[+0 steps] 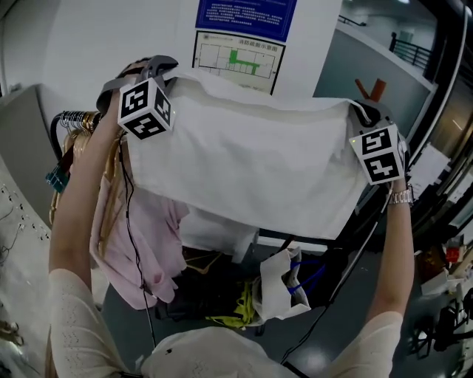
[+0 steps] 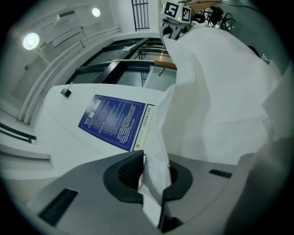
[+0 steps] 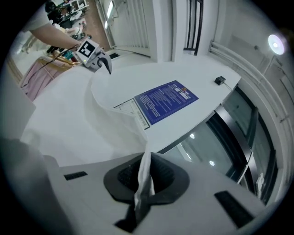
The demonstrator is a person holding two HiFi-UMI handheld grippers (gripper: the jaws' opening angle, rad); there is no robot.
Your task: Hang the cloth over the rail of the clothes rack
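Observation:
A white cloth (image 1: 259,162) hangs spread between my two raised grippers in front of a white wall. My left gripper (image 1: 164,69) is shut on its upper left corner, and my right gripper (image 1: 362,111) is shut on its upper right corner. In the left gripper view a fold of the cloth (image 2: 220,101) is pinched between the dark pads (image 2: 126,176). The right gripper view likewise shows a strip of cloth (image 3: 143,170) clamped between the jaws. The clothes rack's rail (image 1: 74,118) with hangers is at the left, beside and below my left hand. The cloth does not touch it.
A pink garment (image 1: 148,244) and other clothes hang on the rack at the left. Below the cloth a white bag (image 1: 277,284) and a yellow item (image 1: 240,310) sit on the dark floor. A blue poster (image 1: 244,18) is on the wall behind. Equipment crowds the right edge.

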